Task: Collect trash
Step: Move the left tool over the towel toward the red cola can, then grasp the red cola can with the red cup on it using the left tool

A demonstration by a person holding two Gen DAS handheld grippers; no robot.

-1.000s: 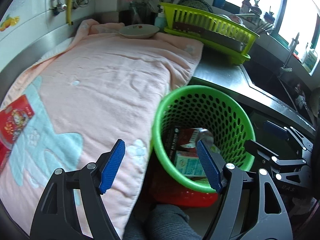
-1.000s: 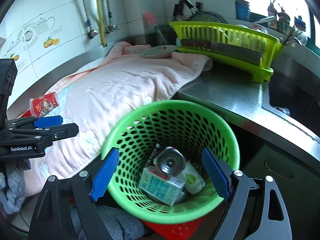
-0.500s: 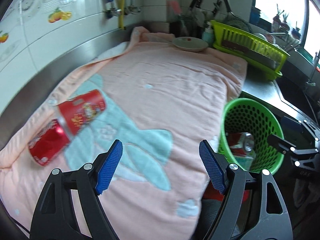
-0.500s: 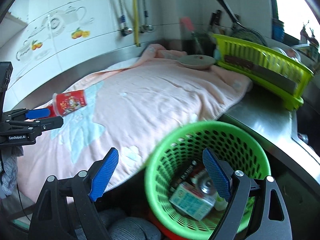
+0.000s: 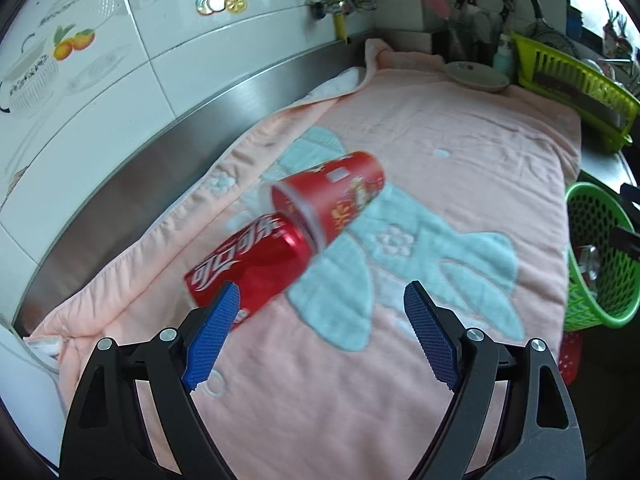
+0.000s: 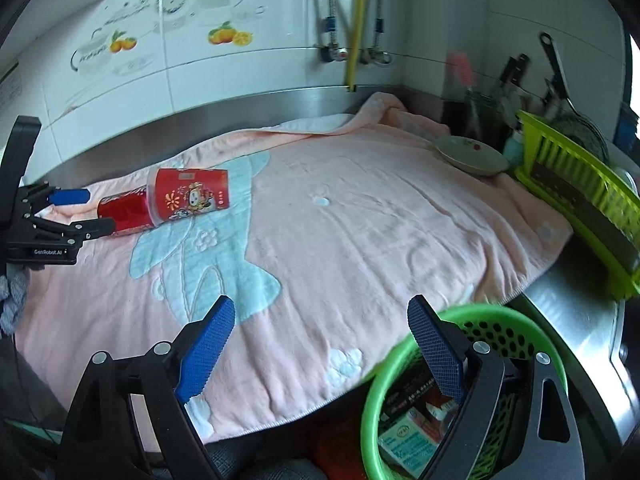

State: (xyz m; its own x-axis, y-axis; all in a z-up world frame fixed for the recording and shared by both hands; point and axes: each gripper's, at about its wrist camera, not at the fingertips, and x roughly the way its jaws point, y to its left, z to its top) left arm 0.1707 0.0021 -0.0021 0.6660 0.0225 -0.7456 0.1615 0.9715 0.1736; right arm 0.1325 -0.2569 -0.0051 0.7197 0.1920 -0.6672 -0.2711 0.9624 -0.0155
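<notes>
A red cola can [image 5: 248,264] lies on its side on the pink towel [image 5: 460,208], touching a red paper cup [image 5: 332,196] that also lies on its side. My left gripper [image 5: 320,340] is open and empty, just short of the can. In the right wrist view the cup [image 6: 188,196] and can [image 6: 122,210] lie at the far left, with the left gripper [image 6: 76,210] beside the can. My right gripper [image 6: 320,356] is open and empty over the towel's front edge, above the green basket [image 6: 404,354] holding cartons and a can.
A green dish rack [image 6: 576,196] and a plate [image 6: 468,156] stand at the towel's far right end. Knives and utensils stand in the back corner. The tiled wall and steel backsplash [image 5: 180,140] run along the left. The basket also shows in the left wrist view [image 5: 600,248].
Both grippers swung left, away from the basket and toward the towel. The left gripper has closed in on the can and cup, which now fill the middle of its view.
</notes>
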